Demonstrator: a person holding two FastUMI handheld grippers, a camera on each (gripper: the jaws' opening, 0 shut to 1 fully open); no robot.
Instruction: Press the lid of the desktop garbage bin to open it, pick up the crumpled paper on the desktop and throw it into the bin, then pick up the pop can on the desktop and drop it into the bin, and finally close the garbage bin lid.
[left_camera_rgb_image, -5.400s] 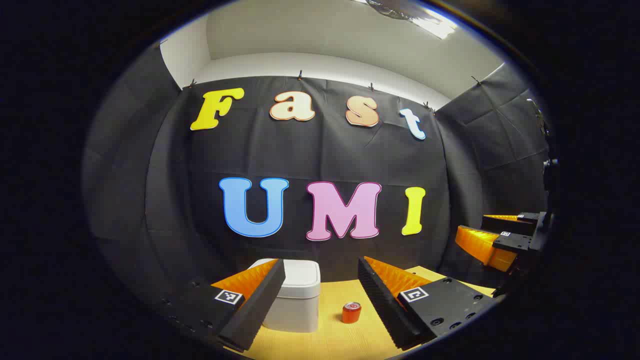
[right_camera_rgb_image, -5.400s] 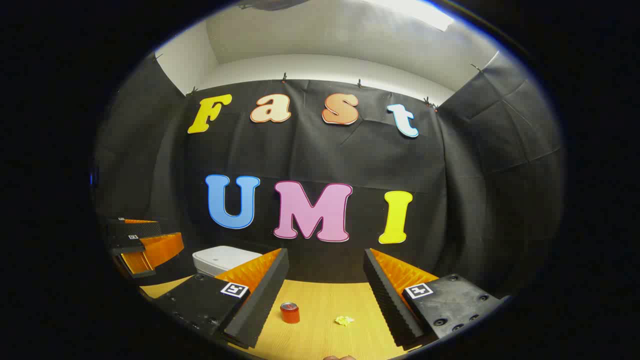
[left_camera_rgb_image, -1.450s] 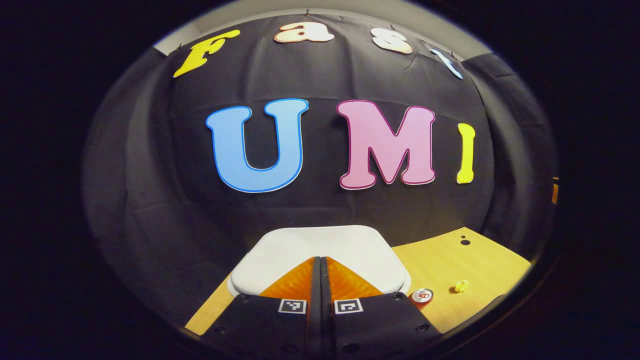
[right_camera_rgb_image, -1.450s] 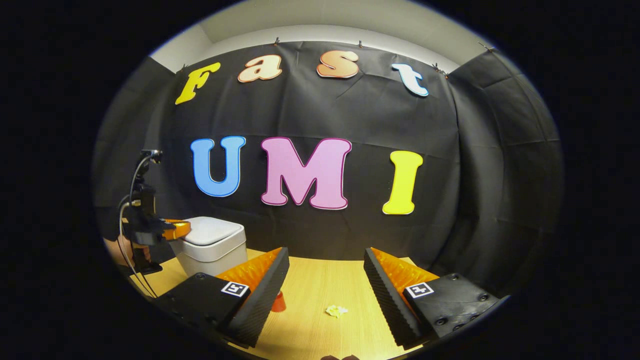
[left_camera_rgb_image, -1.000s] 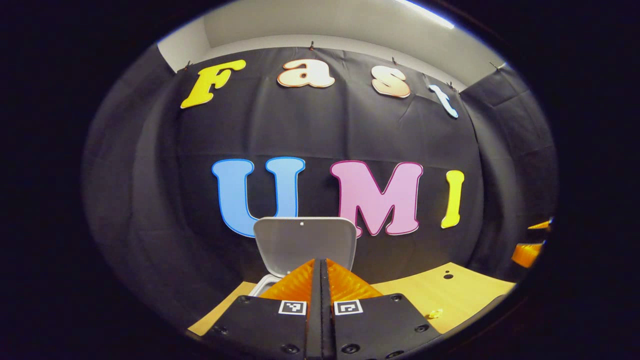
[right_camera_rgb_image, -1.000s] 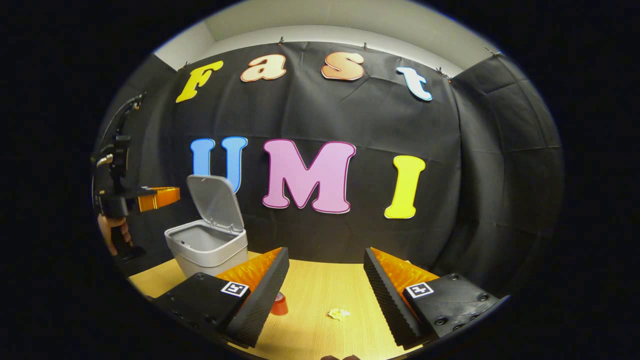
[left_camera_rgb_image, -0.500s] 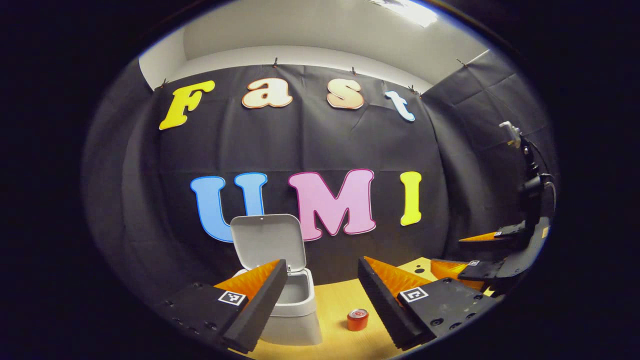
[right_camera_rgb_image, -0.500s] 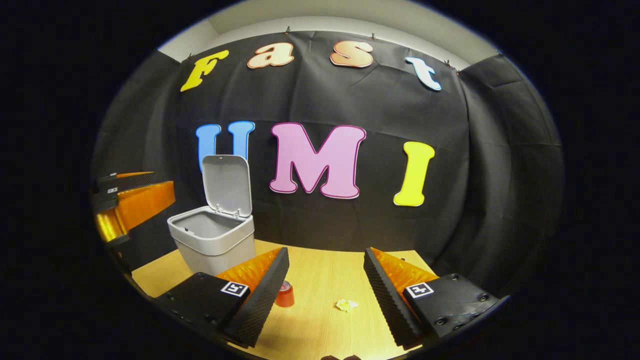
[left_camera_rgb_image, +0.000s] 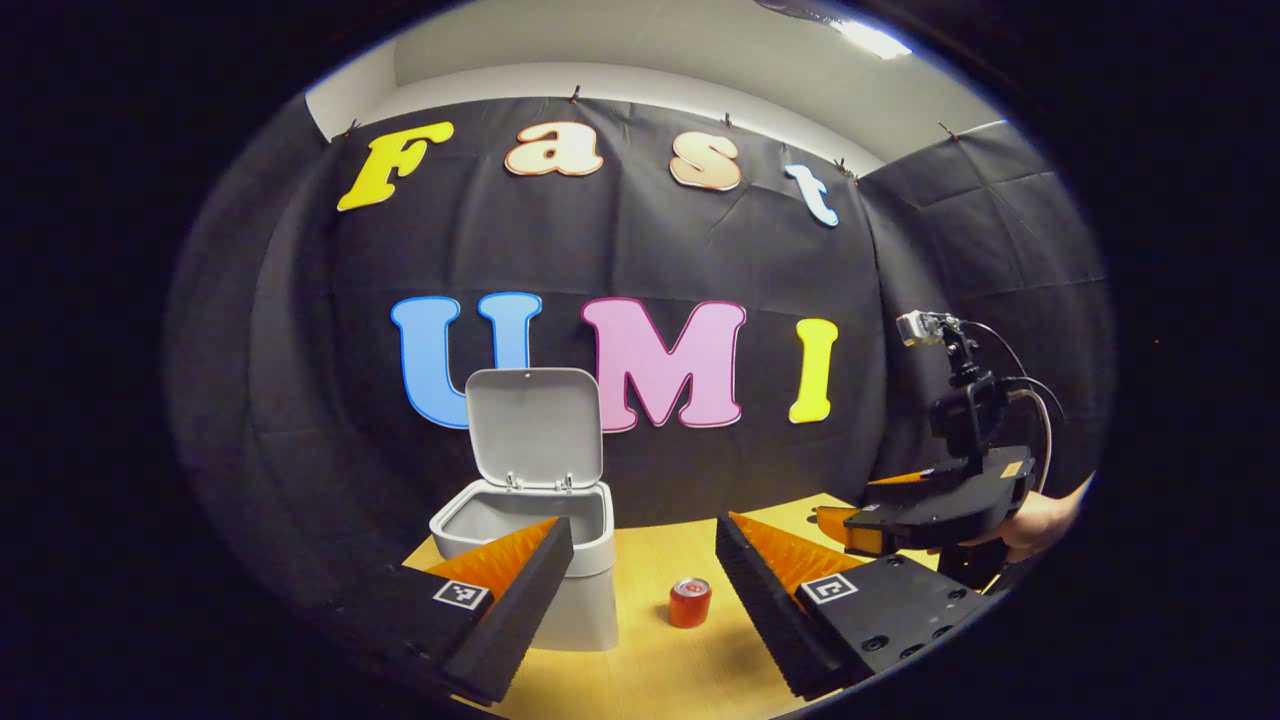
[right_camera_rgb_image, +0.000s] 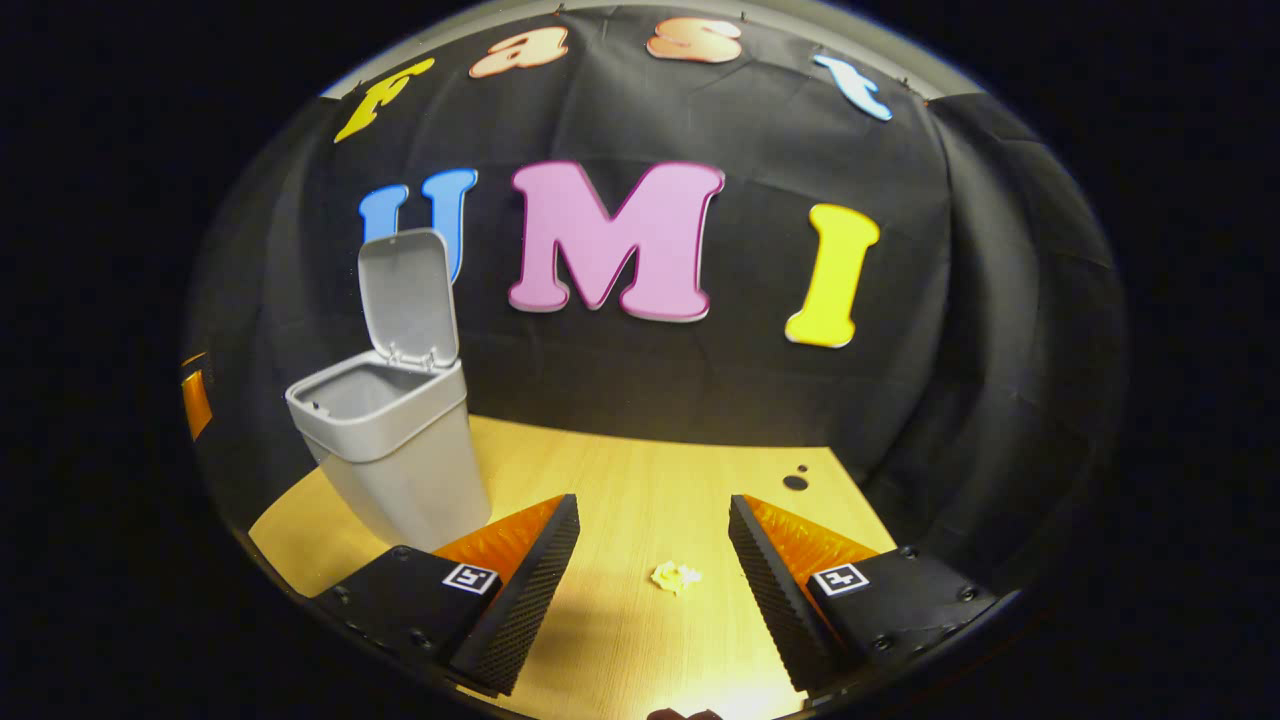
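a: where's the small grey plastic garbage bin?

b: standing on the pale wooden desktop, at its left end near the black cloth wall. its flat grey hinged lid is tipped up and stands about upright at the back, so the mouth is uncovered.

a: and the left gripper?

b: held clear above the desk, fingers spread wide with nothing between them. in the left gripper view the bin sits behind its left finger, and the short red pop can stands upright on the desk just right of the bin, seen in the gap between the fingers.

a: the right gripper?

b: also spread wide and holding nothing. in the right gripper view it is tilted down toward the desk, and the little crumpled wad of yellowish paper lies between its two fingers, apart from both. the bin is off to the left. the left gripper view catches this gripper at the right edge with a hand behind it.
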